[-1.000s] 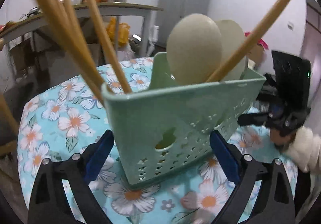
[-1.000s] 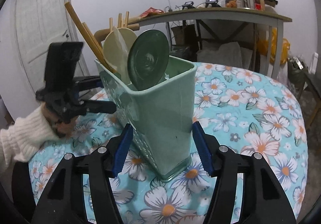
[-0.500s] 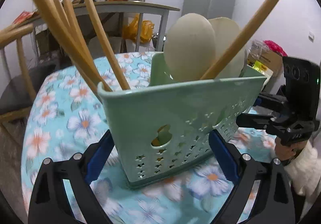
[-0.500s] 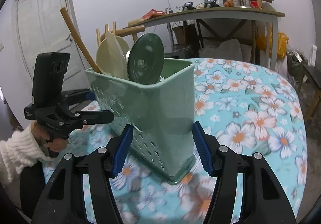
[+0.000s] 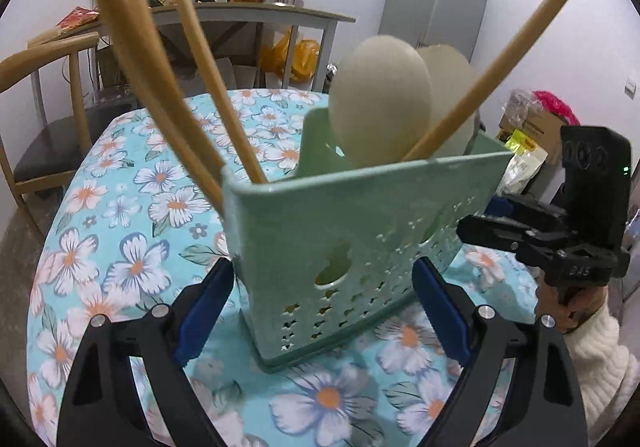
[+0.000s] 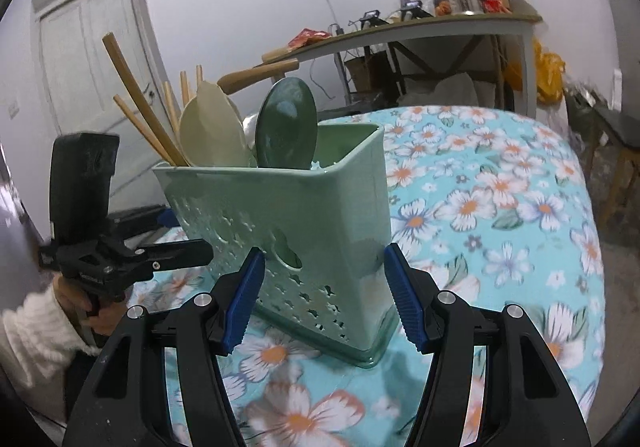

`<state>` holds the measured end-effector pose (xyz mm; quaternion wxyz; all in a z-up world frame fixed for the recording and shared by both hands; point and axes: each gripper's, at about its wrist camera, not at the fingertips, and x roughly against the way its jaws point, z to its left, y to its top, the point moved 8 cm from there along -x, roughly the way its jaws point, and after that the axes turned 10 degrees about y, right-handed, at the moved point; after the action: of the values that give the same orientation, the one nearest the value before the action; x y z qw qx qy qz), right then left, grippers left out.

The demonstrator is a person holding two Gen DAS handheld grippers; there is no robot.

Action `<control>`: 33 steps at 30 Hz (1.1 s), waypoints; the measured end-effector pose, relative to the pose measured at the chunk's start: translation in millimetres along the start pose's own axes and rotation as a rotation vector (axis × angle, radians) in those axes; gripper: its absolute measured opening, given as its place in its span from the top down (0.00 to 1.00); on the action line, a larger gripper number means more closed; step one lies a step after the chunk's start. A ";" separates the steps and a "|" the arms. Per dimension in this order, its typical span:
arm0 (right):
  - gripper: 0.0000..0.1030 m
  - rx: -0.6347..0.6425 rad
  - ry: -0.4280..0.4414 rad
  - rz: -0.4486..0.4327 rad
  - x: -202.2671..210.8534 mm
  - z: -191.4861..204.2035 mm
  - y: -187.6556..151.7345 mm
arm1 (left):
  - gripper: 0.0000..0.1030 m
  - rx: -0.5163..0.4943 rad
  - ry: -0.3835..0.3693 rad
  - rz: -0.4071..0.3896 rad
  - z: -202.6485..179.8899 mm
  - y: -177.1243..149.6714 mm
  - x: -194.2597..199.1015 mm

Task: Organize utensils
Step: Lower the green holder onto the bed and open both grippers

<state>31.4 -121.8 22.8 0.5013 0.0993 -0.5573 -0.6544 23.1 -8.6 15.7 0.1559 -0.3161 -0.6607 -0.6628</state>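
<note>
Presently: mint-green perforated plastic caddy (image 5: pixel 360 231), rectangular, holding wooden chopsticks (image 5: pixel 208 87); left tongs (image 5: pixel 324 287) closing around it, right tongs (image 6: pixel 324 299) clamped on it.

The right claw (image 6: pixel 324 287) grips the green utensil caddy (image 6: pixel 320 215) by its end on the floral tablecloth (image 6: pixel 500 207).

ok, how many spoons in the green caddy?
3: two cream spoons together mid-caddy, one dark green spoon beside them. More may be hidden.
</note>
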 end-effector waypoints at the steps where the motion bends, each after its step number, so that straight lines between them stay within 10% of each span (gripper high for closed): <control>1: 0.44 -0.012 -0.002 -0.002 0.3 -0.8 -1.2 | 0.14 -0.002 0.002 -0.004 -0.6 0.3 0.2; 28: 0.43 -0.074 -0.113 -0.141 43.3 -1.2 -11.3 | 0.15 -0.037 0.083 -0.074 0.1 -24.8 18.7; 33: 0.39 -0.139 -0.241 -0.172 63.3 0.7 -29.3 | 0.14 0.037 0.145 -0.122 15.6 -20.4 36.5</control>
<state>-15.3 -173.5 25.9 0.3785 0.0325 -0.5564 -0.7390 -13.8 15.9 21.5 0.1685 -0.2235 -0.6778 -0.6799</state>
